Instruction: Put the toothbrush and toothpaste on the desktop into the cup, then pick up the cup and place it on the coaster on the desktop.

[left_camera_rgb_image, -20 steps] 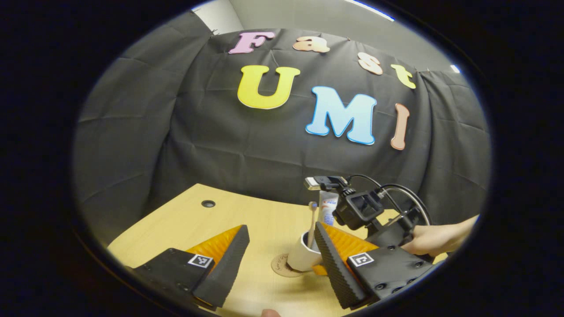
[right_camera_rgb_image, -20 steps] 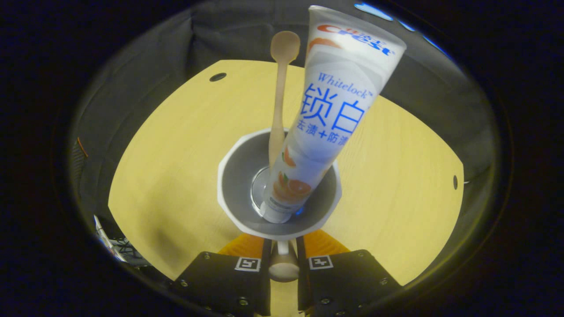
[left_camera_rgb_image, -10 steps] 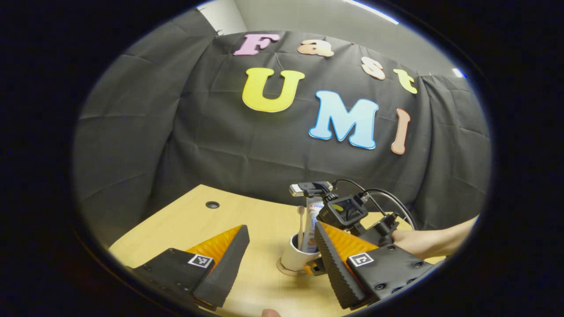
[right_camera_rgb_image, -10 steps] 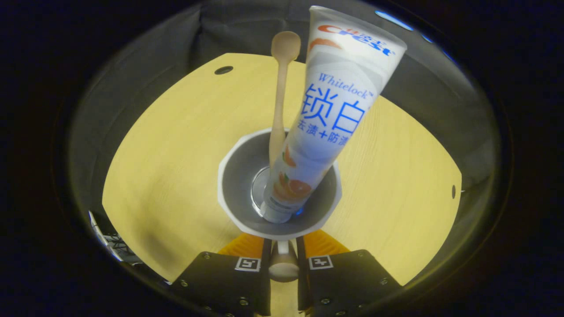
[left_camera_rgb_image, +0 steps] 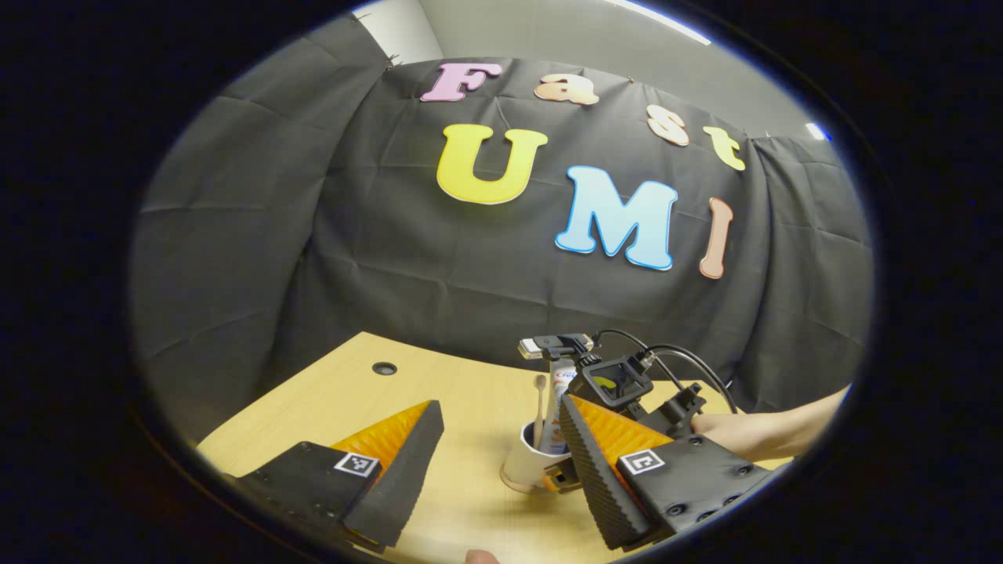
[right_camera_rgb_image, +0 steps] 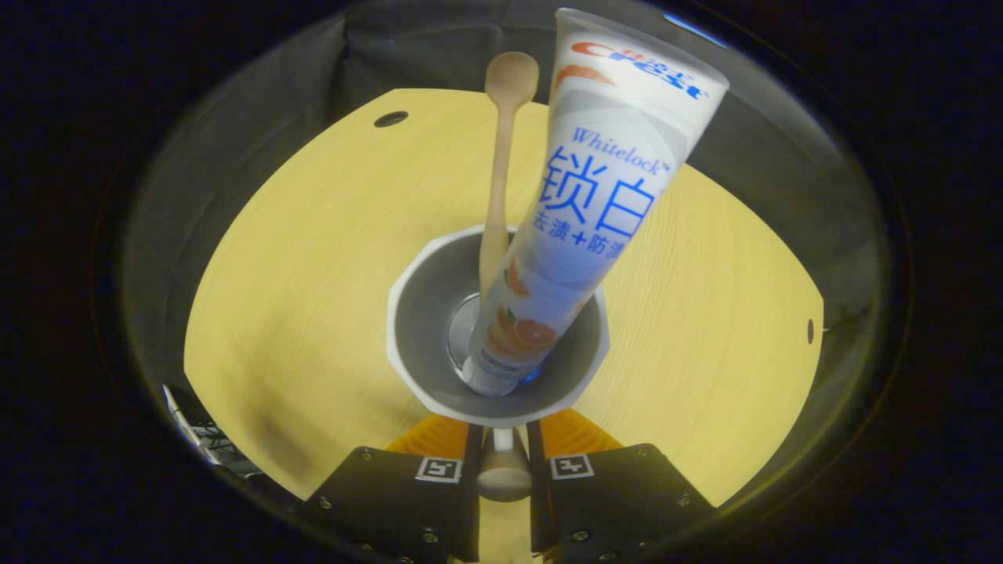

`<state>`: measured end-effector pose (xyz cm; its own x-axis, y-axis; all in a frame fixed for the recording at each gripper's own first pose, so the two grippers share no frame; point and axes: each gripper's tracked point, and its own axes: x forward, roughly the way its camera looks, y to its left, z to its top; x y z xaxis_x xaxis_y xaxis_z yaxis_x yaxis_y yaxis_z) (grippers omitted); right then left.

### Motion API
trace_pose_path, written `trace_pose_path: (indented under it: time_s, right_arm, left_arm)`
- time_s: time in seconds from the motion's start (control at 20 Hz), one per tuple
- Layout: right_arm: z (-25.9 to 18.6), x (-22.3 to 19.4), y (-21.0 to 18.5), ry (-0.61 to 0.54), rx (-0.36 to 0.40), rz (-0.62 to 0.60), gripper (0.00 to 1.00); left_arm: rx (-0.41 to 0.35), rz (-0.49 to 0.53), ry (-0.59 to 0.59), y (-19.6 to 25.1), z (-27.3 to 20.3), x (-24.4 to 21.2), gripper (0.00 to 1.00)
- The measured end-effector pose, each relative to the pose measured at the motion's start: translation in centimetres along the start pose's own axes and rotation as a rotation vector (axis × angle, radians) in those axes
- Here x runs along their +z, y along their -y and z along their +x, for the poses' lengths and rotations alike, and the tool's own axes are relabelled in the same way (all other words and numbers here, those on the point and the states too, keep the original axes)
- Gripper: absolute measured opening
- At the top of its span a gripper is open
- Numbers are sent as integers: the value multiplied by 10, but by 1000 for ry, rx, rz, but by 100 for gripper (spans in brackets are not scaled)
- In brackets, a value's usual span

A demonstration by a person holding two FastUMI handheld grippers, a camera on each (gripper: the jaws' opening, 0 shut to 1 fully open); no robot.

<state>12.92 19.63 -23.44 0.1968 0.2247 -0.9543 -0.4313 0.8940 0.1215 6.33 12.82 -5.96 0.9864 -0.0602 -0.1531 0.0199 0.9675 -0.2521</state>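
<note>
In the right gripper view, the right tongs (right_camera_rgb_image: pixel 501 474) are clamped on the handle of the white cup (right_camera_rgb_image: pixel 497 329), both fingers pressed close against its sides. The camera looks down into the cup's grey inside. The toothpaste (right_camera_rgb_image: pixel 584 211) stands in it cap down, leaning toward the right rim, and the toothbrush (right_camera_rgb_image: pixel 501 157) stands beside it on the left, its handle touching the tube low in the cup. The cup is over the middle of the wooden surface (right_camera_rgb_image: pixel 313 298); whether its base touches the surface cannot be told from this view.

In the left gripper view, the left tongs (left_camera_rgb_image: pixel 494 462) are held apart with nothing between them, above the near edge of the surface (left_camera_rgb_image: pixel 345 392). Beyond them the cup (left_camera_rgb_image: pixel 523 466) sits toward the middle of the surface, with the toothbrush (left_camera_rgb_image: pixel 540 403) and toothpaste (left_camera_rgb_image: pixel 559 407) rising from it. The right tongs (left_camera_rgb_image: pixel 558 475) reach in at its right side, held by a hand (left_camera_rgb_image: pixel 736 431) coming from the right edge. The coaster cannot be made out under the cup.
</note>
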Motion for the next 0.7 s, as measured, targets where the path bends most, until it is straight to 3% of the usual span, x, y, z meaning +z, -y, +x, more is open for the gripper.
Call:
trace_pose_path:
  time_s: [0.2,0.4,0.6,0.65,0.7]
  right_arm:
    - [-5,1,2,26,3,-26,28]
    - [-16,6,1,82,33,-24,41]
    - [-32,-7,9,113,65,42,41]
    - [-38,-14,13,123,54,52,54]
    - [-47,-17,16,138,59,64,60]
  left_arm:
    - [-2,2,2,0,-1,2,95]
    - [-4,-4,-3,2,1,2,95]
    - [-16,10,-2,10,5,6,95]
    - [-22,13,0,14,7,7,95]
    - [-27,18,2,19,8,9,95]
